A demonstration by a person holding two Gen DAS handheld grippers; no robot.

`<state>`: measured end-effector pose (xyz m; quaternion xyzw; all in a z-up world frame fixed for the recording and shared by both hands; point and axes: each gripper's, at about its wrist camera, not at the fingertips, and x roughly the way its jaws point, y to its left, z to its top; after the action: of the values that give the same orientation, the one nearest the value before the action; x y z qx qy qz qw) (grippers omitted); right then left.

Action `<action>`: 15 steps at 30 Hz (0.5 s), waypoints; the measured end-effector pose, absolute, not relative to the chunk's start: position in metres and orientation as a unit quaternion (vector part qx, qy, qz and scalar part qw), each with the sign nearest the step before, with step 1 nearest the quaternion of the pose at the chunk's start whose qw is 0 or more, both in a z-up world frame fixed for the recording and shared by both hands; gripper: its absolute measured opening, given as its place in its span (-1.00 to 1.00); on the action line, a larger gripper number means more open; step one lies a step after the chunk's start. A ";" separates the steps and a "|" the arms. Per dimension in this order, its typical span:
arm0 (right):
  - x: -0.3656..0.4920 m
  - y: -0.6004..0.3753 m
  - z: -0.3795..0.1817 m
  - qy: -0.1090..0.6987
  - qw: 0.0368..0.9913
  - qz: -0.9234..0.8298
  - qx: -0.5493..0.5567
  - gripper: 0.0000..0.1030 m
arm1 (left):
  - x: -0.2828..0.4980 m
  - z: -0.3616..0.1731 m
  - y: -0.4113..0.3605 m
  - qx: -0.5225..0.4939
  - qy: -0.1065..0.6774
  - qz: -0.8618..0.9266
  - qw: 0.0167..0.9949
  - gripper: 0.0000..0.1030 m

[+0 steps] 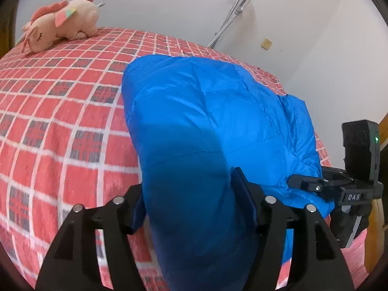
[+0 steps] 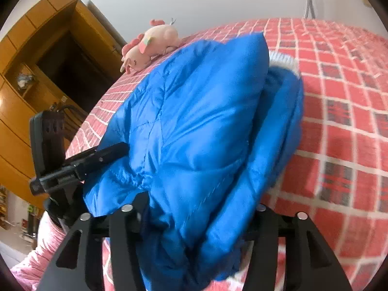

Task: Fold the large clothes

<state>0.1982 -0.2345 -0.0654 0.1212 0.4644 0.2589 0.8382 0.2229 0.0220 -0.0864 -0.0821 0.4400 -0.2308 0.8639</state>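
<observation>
Bed: the largest item, covered by a red sheet with a white grid and dark patterned squares. It fills the lower field of both wrist views.

Wardrobe: orange-brown wooden unit with a dark open recess, at the left of the right wrist view. A small object sits on one shelf, too blurred to identify.

Blue padded jacket: quilted, glossy, bulky. It lies on the bed in a folded bundle, its near end gathered toward both cameras. A pale ribbed edge shows at its far side in the right wrist view.

Left gripper: black, two fingers. The jacket's near fold lies between the fingers, filling the gap; whether the pads press on it cannot be told from the pictures.

Right gripper: black, same build. The jacket's gathered edge fills the space between its fingers; the pads are hidden by fabric, so the grip cannot be told. Seen from the left wrist view, its body carries white letters reading "DAS", cut off at the edge, and a small green light.

Plush toy: pink, with coral mane and closed eyes, lying on the far part of the bed, well apart from the jacket.

Pink sleeve: visible at the lower left of the right wrist view.

Wall plate: small, yellowish, on the white wall.
</observation>
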 end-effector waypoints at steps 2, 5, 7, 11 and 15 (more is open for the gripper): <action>0.188 -0.235 -0.057 0.457 0.847 0.250 0.109 0.14 | 0.211 -0.080 0.027 -0.068 0.431 -0.224 0.872 0.31; 0.170 -0.242 -0.052 0.448 0.856 0.238 0.098 0.14 | 0.190 -0.070 0.031 -0.040 0.406 -0.216 0.887 0.33; 0.160 -0.245 -0.054 0.446 0.863 0.222 0.085 0.11 | 0.185 -0.070 0.032 -0.029 0.400 -0.214 0.891 0.34; 0.159 -0.245 -0.071 0.460 0.860 0.206 0.083 0.11 | 0.179 -0.080 0.026 -0.004 0.404 -0.208 0.891 0.39; 0.161 -0.253 -0.093 0.467 0.854 0.204 0.106 0.11 | 0.177 -0.092 0.019 0.014 0.403 -0.200 0.893 0.39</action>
<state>0.1606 -0.2527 -0.0933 0.1059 0.4667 0.2037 0.8541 0.1775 0.0191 -0.0918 0.0138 0.4032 -0.2000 0.8929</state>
